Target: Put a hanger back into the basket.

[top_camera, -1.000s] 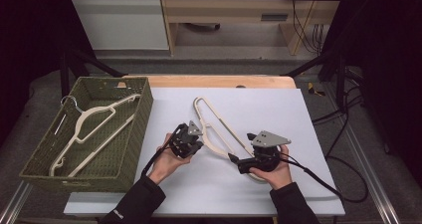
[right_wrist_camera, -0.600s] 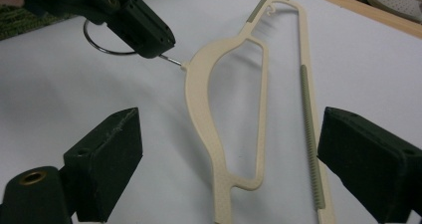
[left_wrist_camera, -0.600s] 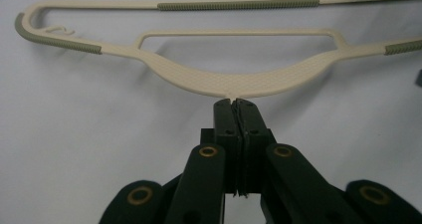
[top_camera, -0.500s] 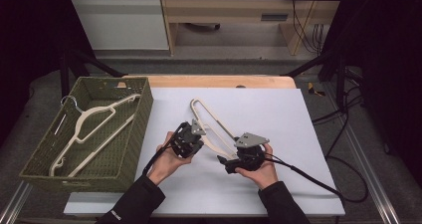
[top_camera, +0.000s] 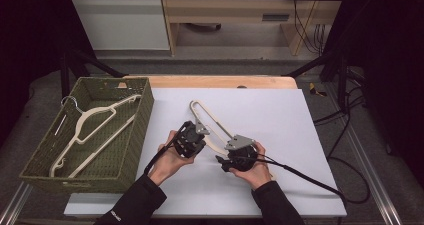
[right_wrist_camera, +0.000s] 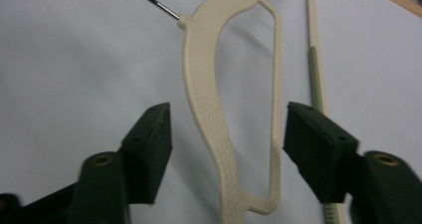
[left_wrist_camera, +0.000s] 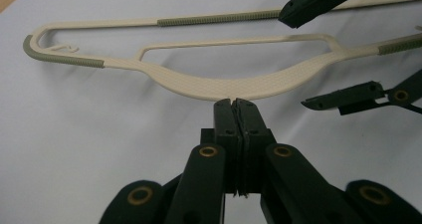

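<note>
A: Where is the cream hanger (top_camera: 212,130) at this moment?

B: It lies near the middle of the white surface (top_camera: 300,130), slanting from far left to near right, with both hands on it. In the left gripper view its curved shoulder piece (left_wrist_camera: 224,87) sits right at the tips of the left gripper (left_wrist_camera: 234,102).

A: What does the left gripper have hold of?

B: Its fingers are pressed fully together. They meet at the middle of the hanger's shoulder, where the hook stem comes out; the right gripper view shows that thin metal stem (right_wrist_camera: 164,7) running into a dark gripper tip at the top edge. So it pinches the hanger there.

A: And the right gripper (right_wrist_camera: 226,134)?

B: Its fingers stand about half open and have just been closing. The hanger's shoulder and thin inner bar (right_wrist_camera: 276,109) lie between them, but neither pad presses on the plastic; there is a gap on both sides. The ribbed bottom bar (right_wrist_camera: 314,79) runs just beside the right-hand finger.

A: Anything else on the scene?

B: A green woven basket (top_camera: 135,130) sits at the left edge of the surface, holding another cream hanger (top_camera: 90,130) with a metal hook.
</note>
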